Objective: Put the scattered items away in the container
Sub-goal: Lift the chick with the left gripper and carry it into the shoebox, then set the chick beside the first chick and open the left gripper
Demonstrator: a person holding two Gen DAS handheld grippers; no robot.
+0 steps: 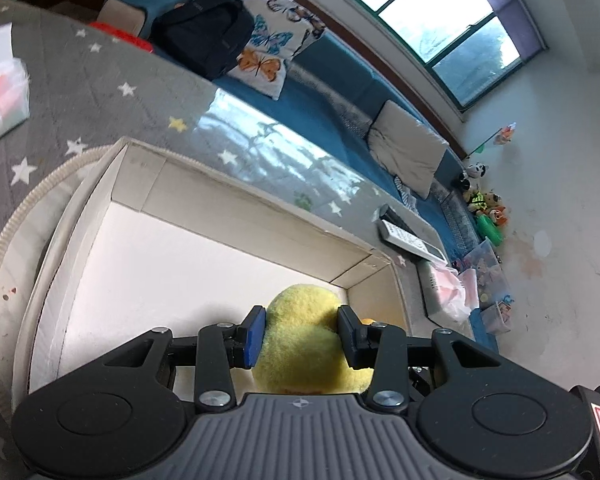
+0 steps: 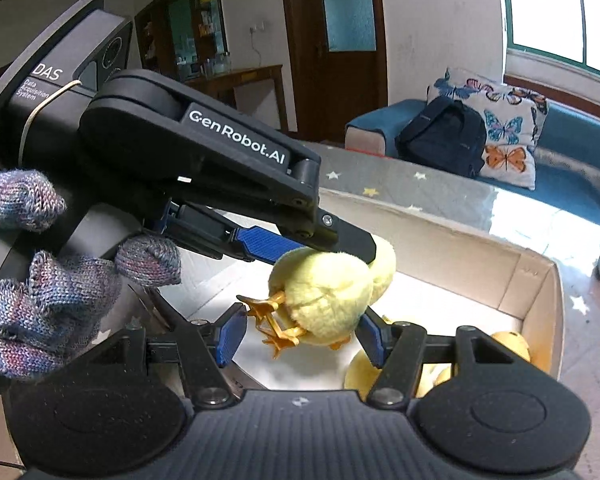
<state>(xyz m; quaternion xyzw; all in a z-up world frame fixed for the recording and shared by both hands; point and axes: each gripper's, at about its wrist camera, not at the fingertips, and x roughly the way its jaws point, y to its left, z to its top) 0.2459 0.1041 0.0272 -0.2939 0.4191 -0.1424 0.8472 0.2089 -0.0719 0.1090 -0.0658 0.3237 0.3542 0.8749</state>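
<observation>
Yellow plush chick [image 2: 324,292] pinched in left gripper [image 2: 336,252], hanging over white cardboard box [image 2: 536,280] interior — orange feet [image 2: 272,320] dangling at 9 o'clock of body. In left wrist view, same chick [image 1: 304,344] clamped between blue pads [image 1: 256,336], filling centre at 6 o'clock; box [image 1: 236,204] open beneath, far wall running toward 3 o'clock. Right gripper [image 2: 300,336] spread wide, gripping nothing, jaws either side of chick's lower half; contact w/ fingers — can't tell. More yellow plush [image 2: 508,344] lying in box at 4 o'clock, partly hidden behind right gripper. Gloved hand [image 2: 40,280] wrapped round left gripper body at 9 o'clock. Grey star-print tablecloth [image 1: 100,80] under box. Remote [image 1: 412,240] near box at 3 o'clock. Dark backpack [image 2: 444,136] on blue sofa at 1 o'clock, against butterfly cushion [image 2: 508,132].
</observation>
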